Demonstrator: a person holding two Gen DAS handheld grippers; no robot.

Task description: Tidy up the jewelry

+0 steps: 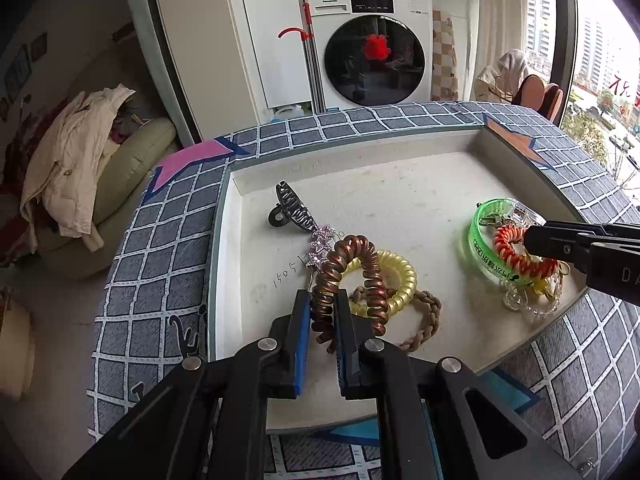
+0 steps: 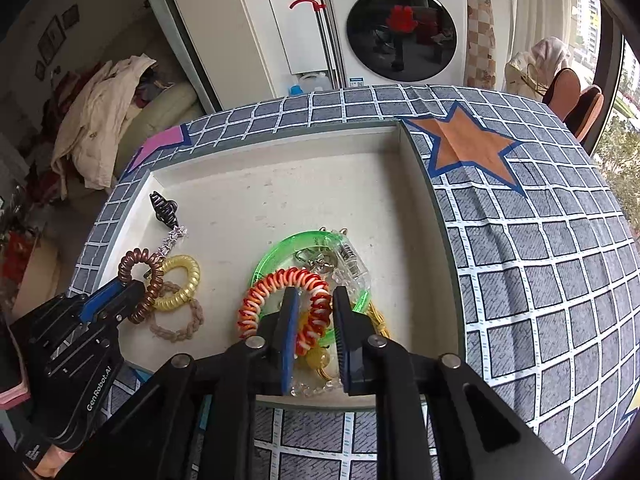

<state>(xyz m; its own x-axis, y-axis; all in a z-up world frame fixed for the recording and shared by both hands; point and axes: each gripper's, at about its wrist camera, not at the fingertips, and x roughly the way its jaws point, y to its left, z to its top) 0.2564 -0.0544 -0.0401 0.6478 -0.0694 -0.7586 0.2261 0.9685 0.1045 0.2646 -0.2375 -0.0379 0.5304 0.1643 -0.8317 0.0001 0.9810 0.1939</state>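
Shallow white tray (image 1: pixel 400 168) sitting on a grey grid-patterned cloth (image 1: pixel 160 240), holding all the jewelry

Left gripper (image 1: pixel 323 300): jaws closed on a copper spiral hair tie (image 1: pixel 344 264), which is standing up between the blue pads, at the tray's near left. Beneath it a yellow spiral tie (image 1: pixel 400 276) and a tan braided band (image 1: pixel 424 320) are lying overlapped; a silver star clip (image 1: pixel 320 246) and a black claw clip (image 1: pixel 294 210) are trailing off behind

Right gripper (image 2: pixel 313 300): an orange-and-white spiral tie (image 2: pixel 280 284) is passing between the jaws, touching the left pad while a gap is showing at the right one, so the hold is looking loose. It is resting over a green translucent bangle (image 2: pixel 280 252), with a clear box (image 2: pixel 352 264), yellow beads (image 2: pixel 318 358) and clear beads (image 2: pixel 312 390) just beside it

Right view only: the orange star (image 2: pixel 468 148) on the cloth seen whole, and "GenRobot.AI" printed on the left gripper's body. Left view only: dark characters on the green bangle, handwritten digits on the tray floor, too faint to read in full

Both views: a washing machine (image 1: pixel 372 44) behind, brand label too small to read with certainty
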